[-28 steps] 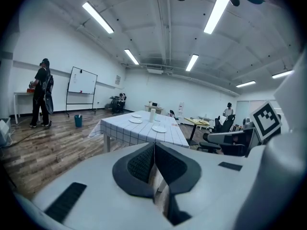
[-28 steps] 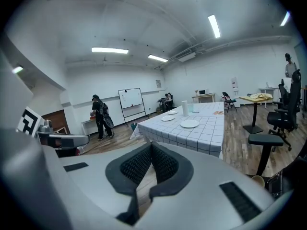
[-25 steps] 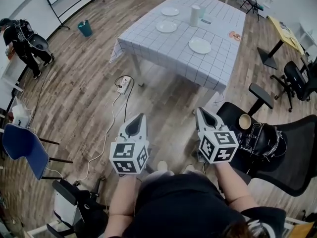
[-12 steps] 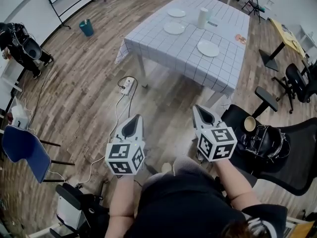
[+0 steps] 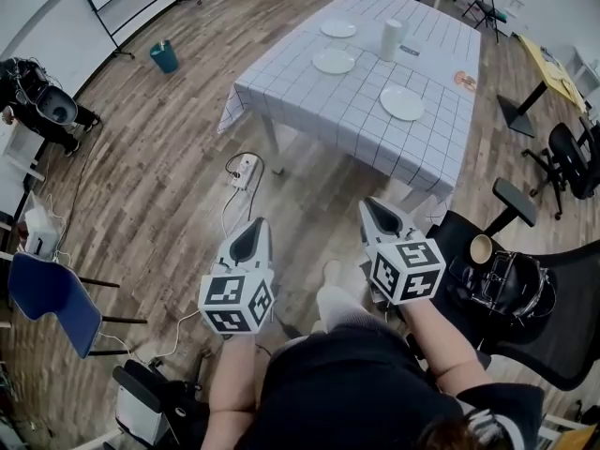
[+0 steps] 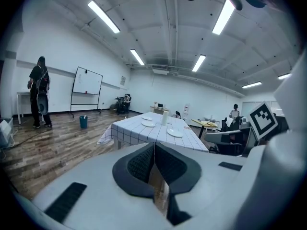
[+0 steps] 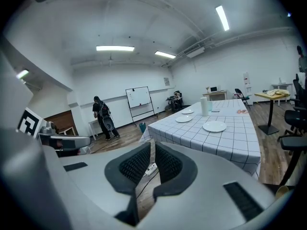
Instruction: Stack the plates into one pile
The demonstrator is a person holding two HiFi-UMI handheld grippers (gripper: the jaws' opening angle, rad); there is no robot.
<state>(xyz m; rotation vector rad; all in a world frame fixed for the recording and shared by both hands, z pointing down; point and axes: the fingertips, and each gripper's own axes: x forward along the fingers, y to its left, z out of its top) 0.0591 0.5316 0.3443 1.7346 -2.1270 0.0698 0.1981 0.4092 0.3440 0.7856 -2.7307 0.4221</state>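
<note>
a: what's closest?
b: both grippers, held over the floor (image 5: 169,186) at 6 o'clock in the head view. the left gripper (image 5: 257,228) has its jaws pressed together with nothing in them. the right gripper (image 5: 375,210) has jaws that have just been opening, but only to a thin slit, and nothing is between them either.
a: and beyond them?
b: a power strip (image 5: 246,169) lies on the floor at 12 o'clock from the left gripper. then comes the tabletop (image 5: 328,101) at 12 to 1 o'clock, well apart from both grippers.
a: where are the plates?
b: there are three, all flat on the tabletop, well apart, none stacked. the near plate (image 5: 401,103) is at 1 o'clock from the right gripper. the middle plate (image 5: 334,61) is at 10 o'clock from the near plate. the far plate (image 5: 338,28) is at 12 o'clock from the middle plate. a white cylinder (image 5: 391,38) stands upright at 12 o'clock from the near plate.
</note>
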